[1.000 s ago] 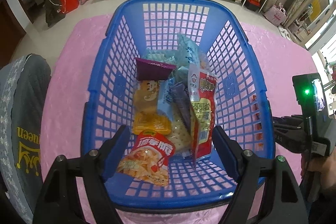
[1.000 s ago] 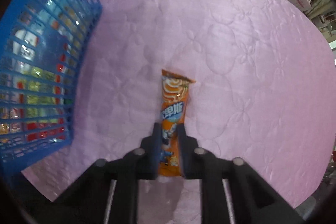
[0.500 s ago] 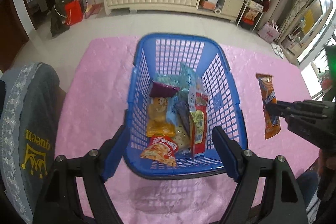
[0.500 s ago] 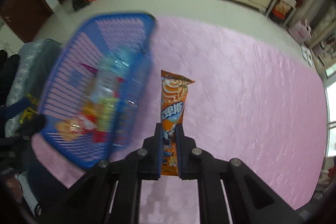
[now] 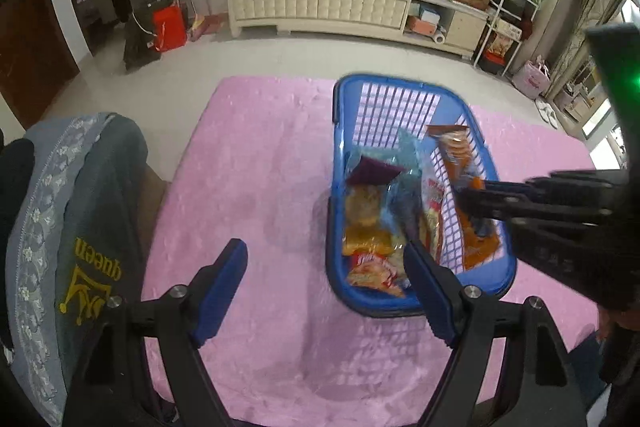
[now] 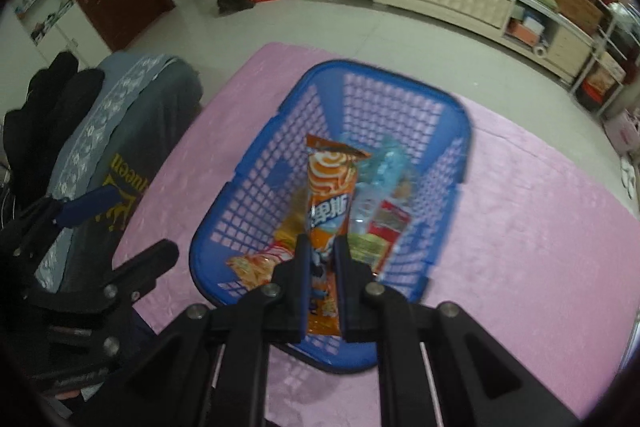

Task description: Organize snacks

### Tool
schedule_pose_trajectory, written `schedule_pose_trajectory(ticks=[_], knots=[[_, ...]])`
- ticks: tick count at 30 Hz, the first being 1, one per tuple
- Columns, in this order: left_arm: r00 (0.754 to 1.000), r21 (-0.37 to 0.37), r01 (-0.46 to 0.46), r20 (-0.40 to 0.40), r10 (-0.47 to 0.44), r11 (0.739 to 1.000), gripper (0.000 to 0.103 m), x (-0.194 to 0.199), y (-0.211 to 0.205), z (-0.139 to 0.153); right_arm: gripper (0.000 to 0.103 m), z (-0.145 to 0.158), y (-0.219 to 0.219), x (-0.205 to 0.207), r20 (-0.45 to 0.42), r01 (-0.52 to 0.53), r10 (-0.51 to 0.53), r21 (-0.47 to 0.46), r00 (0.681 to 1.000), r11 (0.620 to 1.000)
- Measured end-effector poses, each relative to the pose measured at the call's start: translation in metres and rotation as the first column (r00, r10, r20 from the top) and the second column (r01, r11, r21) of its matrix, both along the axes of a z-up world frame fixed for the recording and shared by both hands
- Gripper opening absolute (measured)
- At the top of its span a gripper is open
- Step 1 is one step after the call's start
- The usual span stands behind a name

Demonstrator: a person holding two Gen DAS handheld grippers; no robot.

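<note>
My right gripper (image 6: pixel 322 247) is shut on a long orange snack packet (image 6: pixel 330 203) and holds it in the air over the blue plastic basket (image 6: pixel 400 83). In the left wrist view the same orange packet (image 5: pixel 460 163) hangs above the basket (image 5: pixel 400 83) with the right gripper (image 5: pixel 466 197) clamped on its middle. Several snack packets (image 5: pixel 372 227) lie inside the basket. My left gripper (image 5: pixel 326 263) is open with nothing between its fingers, raised over the pink cloth just left of the basket's near end.
The basket stands on a table covered with a pink cloth (image 5: pixel 248 167). A chair draped with a grey garment (image 5: pixel 80 211) stands at the table's left edge. Beyond the table are tiled floor and a long white cabinet (image 5: pixel 340 7).
The right gripper lifted the orange packet off the pink cloth and carried it left over the basket. The left gripper rose and pulled back and left from the basket.
</note>
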State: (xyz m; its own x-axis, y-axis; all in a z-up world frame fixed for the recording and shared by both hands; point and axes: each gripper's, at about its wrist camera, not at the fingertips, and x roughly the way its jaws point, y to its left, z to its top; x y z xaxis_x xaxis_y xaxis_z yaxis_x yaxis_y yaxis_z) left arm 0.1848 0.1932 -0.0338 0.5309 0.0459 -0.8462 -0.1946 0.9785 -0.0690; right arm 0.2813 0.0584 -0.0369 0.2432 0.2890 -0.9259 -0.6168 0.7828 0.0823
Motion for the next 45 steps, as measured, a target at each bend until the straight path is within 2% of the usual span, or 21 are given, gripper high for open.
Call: schedule_pose_trajectory(ticks=[4, 8, 11, 13, 14, 16, 18, 23, 25, 30, 32, 33, 36, 38, 39, 40, 41, 42, 43, 45], knots=[[1.000, 0.005, -0.016, -0.017, 0.016, 1.000, 0.079, 0.002, 0.010, -0.018, 0.014, -0.025, 0.016, -0.001, 0.000, -0.045, 0.046, -0.058, 0.999, 0.997], [0.999, -0.039, -0.044, -0.004, 0.044, 0.998, 0.079, -0.001, 0.021, -0.027, 0.014, -0.040, 0.017, -0.005, -0.033, -0.085, 0.084, -0.051, 0.996, 0.995], [0.996, 0.029, -0.082, 0.046, 0.080, 0.996, 0.079, -0.009, 0.014, -0.025, 0.016, -0.045, 0.019, -0.011, -0.011, -0.128, 0.127, -0.069, 0.992, 0.989], [0.995, 0.033, -0.077, 0.069, 0.074, 0.996, 0.079, -0.017, 0.008, -0.022, 0.019, -0.045, 0.017, -0.017, -0.008, -0.147, 0.147, -0.063, 0.989, 0.987], [0.994, 0.016, -0.079, 0.077, 0.078, 0.997, 0.079, -0.021, 0.008, -0.021, 0.022, -0.044, 0.014, -0.019, -0.010, -0.150, 0.149, -0.049, 0.989, 0.988], [0.990, -0.022, -0.098, 0.104, 0.100, 0.995, 0.079, -0.031, 0.006, -0.019, 0.046, -0.038, 0.003, -0.024, -0.009, -0.146, 0.146, 0.010, 0.989, 0.989], [0.987, -0.010, -0.096, 0.127, 0.096, 0.995, 0.079, -0.041, -0.001, -0.016, 0.051, -0.031, -0.012, -0.034, 0.028, -0.111, 0.110, 0.055, 0.994, 0.992], [0.970, 0.019, -0.089, 0.231, 0.082, 0.996, 0.079, -0.073, -0.029, -0.002, 0.054, -0.005, -0.059, -0.070, 0.127, -0.007, -0.016, 0.182, 0.992, 0.983], [0.960, 0.028, -0.077, 0.272, 0.067, 0.997, 0.079, -0.083, -0.044, 0.003, 0.055, 0.007, -0.075, -0.088, 0.182, 0.013, -0.051, 0.203, 0.982, 0.979], [0.950, 0.052, -0.028, 0.311, 0.011, 0.998, 0.079, -0.104, -0.083, 0.011, 0.056, 0.032, -0.120, -0.124, 0.263, 0.099, -0.171, 0.265, 0.949, 0.959], [0.937, 0.066, -0.009, 0.349, -0.014, 0.998, 0.079, -0.114, -0.098, 0.016, 0.057, 0.044, -0.134, -0.140, 0.356, 0.123, -0.206, 0.243, 0.911, 0.962], [0.922, 0.092, -0.012, 0.385, -0.024, 0.996, 0.079, -0.122, -0.108, 0.020, 0.058, 0.053, -0.141, -0.157, 0.433, 0.117, -0.209, 0.229, 0.877, 0.966], [0.898, 0.146, 0.006, 0.435, -0.069, 0.989, 0.079, -0.139, -0.129, 0.026, 0.063, 0.067, -0.155, -0.184, 0.512, 0.118, -0.219, 0.222, 0.831, 0.968], [0.887, 0.139, 0.020, 0.454, -0.082, 0.990, 0.079, -0.148, -0.136, 0.029, 0.065, 0.073, -0.166, -0.195, 0.527, 0.123, -0.233, 0.235, 0.818, 0.964], [0.880, 0.134, 0.026, 0.467, -0.087, 0.991, 0.079, -0.155, -0.140, 0.030, 0.069, 0.075, -0.173, -0.200, 0.529, 0.121, -0.240, 0.250, 0.814, 0.961], [0.871, 0.130, 0.029, 0.484, -0.089, 0.991, 0.079, -0.162, -0.143, 0.031, 0.078, 0.078, -0.179, -0.207, 0.531, 0.122, -0.252, 0.269, 0.809, 0.956], [0.864, 0.128, 0.031, 0.495, -0.091, 0.991, 0.083, -0.168, -0.144, 0.032, 0.083, 0.080, -0.185, -0.213, 0.530, 0.114, -0.259, 0.291, 0.807, 0.950], [0.859, 0.128, 0.032, 0.504, -0.093, 0.991, 0.086, -0.175, -0.148, 0.032, 0.095, 0.080, -0.189, -0.216, 0.526, 0.108, -0.262, 0.305, 0.809, 0.946], [0.852, 0.130, 0.025, 0.516, -0.090, 0.991, 0.088, -0.182, -0.150, 0.033, 0.103, 0.080, -0.193, -0.222, 0.525, 0.108, -0.270, 0.317, 0.807, 0.942], [0.842, 0.139, 0.009, 0.534, -0.083, 0.990, 0.098, -0.193, -0.151, 0.033, 0.103, 0.078, -0.200, -0.231, 0.530, 0.113, -0.288, 0.337, 0.798, 0.935]])
